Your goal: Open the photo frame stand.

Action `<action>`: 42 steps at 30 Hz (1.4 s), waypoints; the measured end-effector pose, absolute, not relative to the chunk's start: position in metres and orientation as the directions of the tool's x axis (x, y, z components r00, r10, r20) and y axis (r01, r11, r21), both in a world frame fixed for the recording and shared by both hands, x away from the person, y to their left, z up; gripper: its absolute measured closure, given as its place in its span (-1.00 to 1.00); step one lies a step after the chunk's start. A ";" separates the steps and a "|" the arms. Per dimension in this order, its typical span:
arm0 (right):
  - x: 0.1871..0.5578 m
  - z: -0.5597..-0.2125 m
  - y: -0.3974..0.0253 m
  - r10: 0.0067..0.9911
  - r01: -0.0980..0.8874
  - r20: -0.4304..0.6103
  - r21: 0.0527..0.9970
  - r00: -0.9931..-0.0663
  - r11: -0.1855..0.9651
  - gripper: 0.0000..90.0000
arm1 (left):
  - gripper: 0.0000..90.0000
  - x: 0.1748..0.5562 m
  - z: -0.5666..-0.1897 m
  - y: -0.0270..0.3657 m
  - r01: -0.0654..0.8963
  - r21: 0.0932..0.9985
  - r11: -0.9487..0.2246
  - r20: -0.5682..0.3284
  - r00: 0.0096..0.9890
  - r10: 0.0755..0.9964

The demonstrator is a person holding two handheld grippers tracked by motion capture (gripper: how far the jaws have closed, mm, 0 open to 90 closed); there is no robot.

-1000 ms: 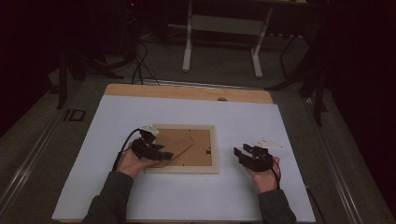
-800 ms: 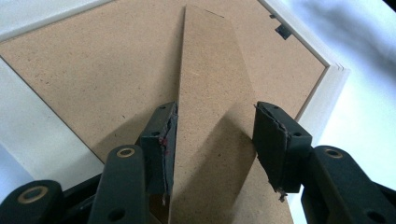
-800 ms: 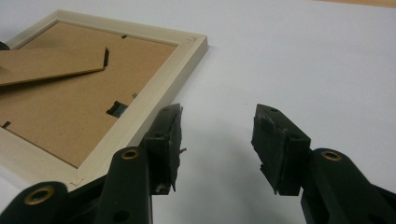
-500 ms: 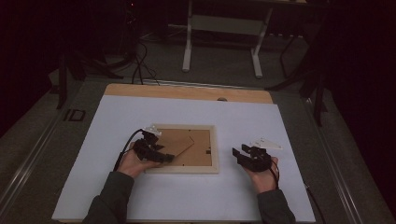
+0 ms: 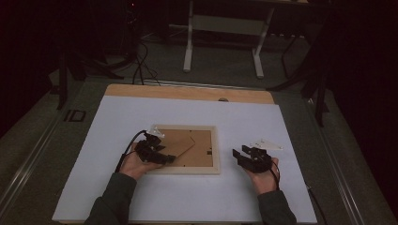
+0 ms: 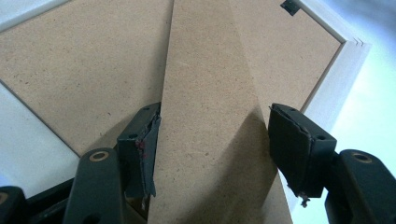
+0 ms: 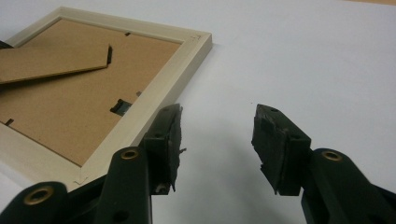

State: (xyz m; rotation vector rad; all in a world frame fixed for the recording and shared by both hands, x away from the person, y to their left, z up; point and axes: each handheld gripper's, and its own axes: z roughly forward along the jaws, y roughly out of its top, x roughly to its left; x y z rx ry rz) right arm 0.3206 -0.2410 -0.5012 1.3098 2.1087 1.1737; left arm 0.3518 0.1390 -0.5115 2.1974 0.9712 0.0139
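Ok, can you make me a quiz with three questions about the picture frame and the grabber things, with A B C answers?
1. Where is the left gripper?
A. Over the back of the picture frame
B. Off the table
C. On the bare wooden strip at the table's far edge

2. What colour is the frame's border?
A. Black
B. Pale wood
C. Red

3. How do the jaws of the right gripper stand?
A. Shut on the frame
B. Shut on nothing
C. Open, with nothing between them

Answers:
1. A, since the high view shows it above the frame's brown backing, and its jaws stand on either side of the fold-out stand.
2. B, since the rim around the brown board is light, unpainted wood.
3. C, since white table shows in the gap between the jaws, beside the frame.
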 end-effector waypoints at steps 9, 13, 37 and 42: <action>0.321 -0.502 -0.240 0.868 0.539 0.095 0.814 -0.487 0.214 0.14 | -0.19 0.349 -0.512 0.134 0.617 0.628 -0.473 -0.218 0.724 0.655; 0.321 -0.502 -0.240 0.867 0.539 0.095 0.815 -0.488 0.215 0.14 | -0.17 0.348 -0.511 0.132 0.603 0.628 -0.492 -0.188 0.731 0.656; 0.328 -0.502 -0.226 0.840 0.560 0.125 0.795 -0.528 0.233 0.14 | -0.17 0.337 -0.506 0.124 0.515 0.664 -0.542 -0.044 0.751 0.659; 0.335 -0.503 -0.229 0.840 0.574 0.153 0.791 -0.521 0.212 0.15 | -0.17 0.334 -0.503 0.122 0.490 0.674 -0.553 -0.010 0.755 0.656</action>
